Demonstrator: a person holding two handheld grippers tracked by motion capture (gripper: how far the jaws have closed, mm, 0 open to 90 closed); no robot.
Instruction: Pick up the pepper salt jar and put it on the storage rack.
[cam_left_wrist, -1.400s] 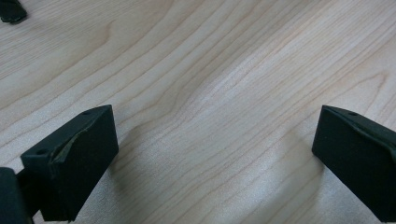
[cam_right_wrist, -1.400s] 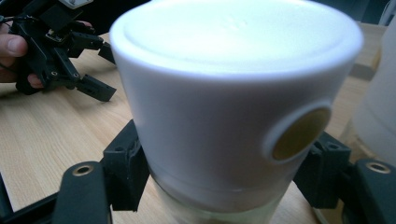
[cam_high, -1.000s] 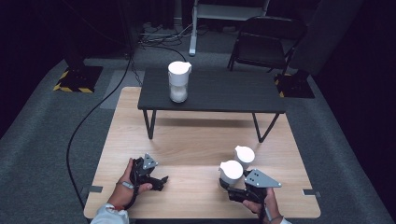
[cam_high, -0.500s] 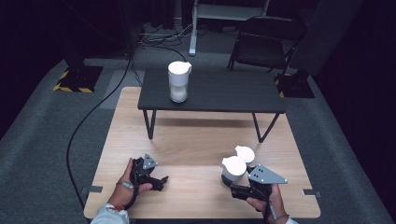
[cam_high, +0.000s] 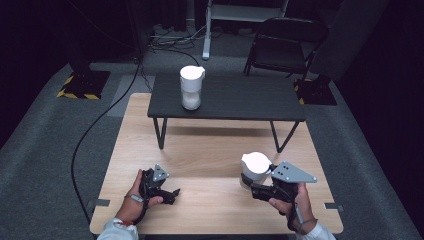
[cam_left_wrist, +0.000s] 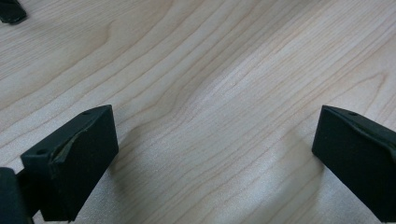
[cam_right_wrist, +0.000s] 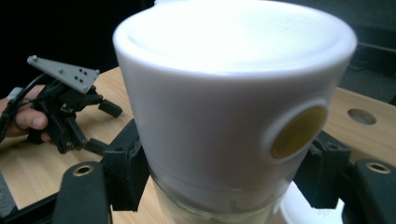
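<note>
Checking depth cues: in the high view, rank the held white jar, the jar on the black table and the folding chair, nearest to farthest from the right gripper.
1. held white jar, between the right gripper's jaws.
2. jar on the black table, up and left on the black table.
3. folding chair, behind that table.

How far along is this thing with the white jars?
Early, by the look of it. One white jar already stands on the black side table. The right gripper is clamped on a second white jar, held off the wooden table. The left gripper rests open. Probably left: placing the held jar.
</note>
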